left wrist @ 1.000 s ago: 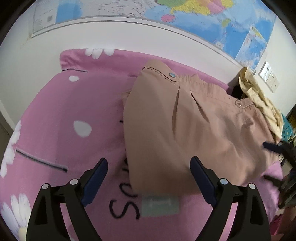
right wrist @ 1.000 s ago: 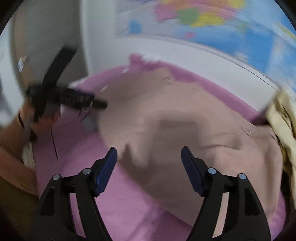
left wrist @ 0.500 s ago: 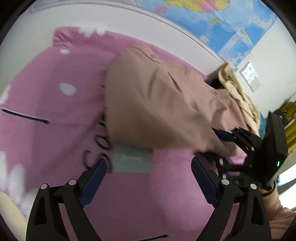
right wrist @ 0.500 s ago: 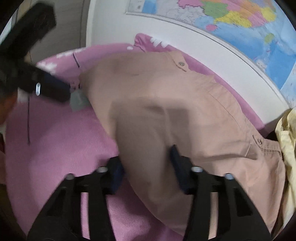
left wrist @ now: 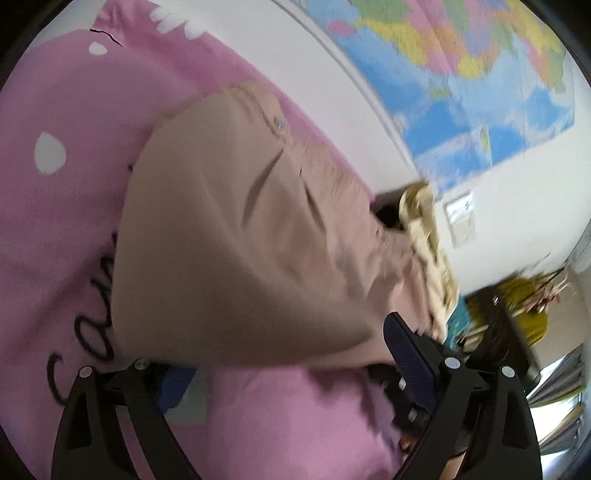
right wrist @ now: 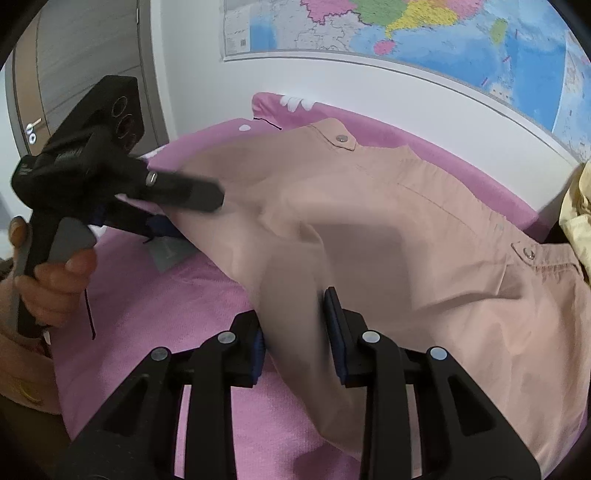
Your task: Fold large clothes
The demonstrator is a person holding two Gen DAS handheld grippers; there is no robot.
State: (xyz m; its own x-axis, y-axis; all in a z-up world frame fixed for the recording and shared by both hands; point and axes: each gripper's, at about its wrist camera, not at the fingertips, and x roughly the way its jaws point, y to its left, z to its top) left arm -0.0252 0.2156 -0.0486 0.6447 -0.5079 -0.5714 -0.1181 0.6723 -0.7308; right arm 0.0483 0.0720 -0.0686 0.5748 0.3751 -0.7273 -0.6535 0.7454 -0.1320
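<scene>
Your right tongs point(right wrist: 297, 332) are closing, with a thick fold of the tan garment point(right wrist: 388, 229) between the blue pads point(right wrist: 334, 328); both pads already sit against the cloth on either side, so that reads as a pinch on the near edge of the garment.

Your left tongs point(left wrist: 284, 354) stand wide apart in their own view. The right pad point(left wrist: 406, 354) is bare and clear of the garment's edge, while the left pad is mostly hidden under the cloth's near corner. In the right wrist view the left tongs point(right wrist: 177, 206) straddle the garment's left edge, one black finger point(right wrist: 192, 192) above the cloth and one below it. No pressing shows there, though the picture is blurred. Your left hand point(right wrist: 48, 280) grips the handle.

The tan garment lies on the pink bedspread point(right wrist: 184, 306), its buttoned waistband point(right wrist: 343, 138) at the edge far from both tongs. A grey tag point(right wrist: 168, 253) lies on the bedspread just beside the garment's left edge, below the left tongs. A yellow garment point(right wrist: 576, 206) is heaped past the tan garment's right end, touching it. A wall map point(right wrist: 424, 33) hangs behind the garment, above the bed's far edge. A door point(right wrist: 74, 66) stands far left of the garment.
</scene>
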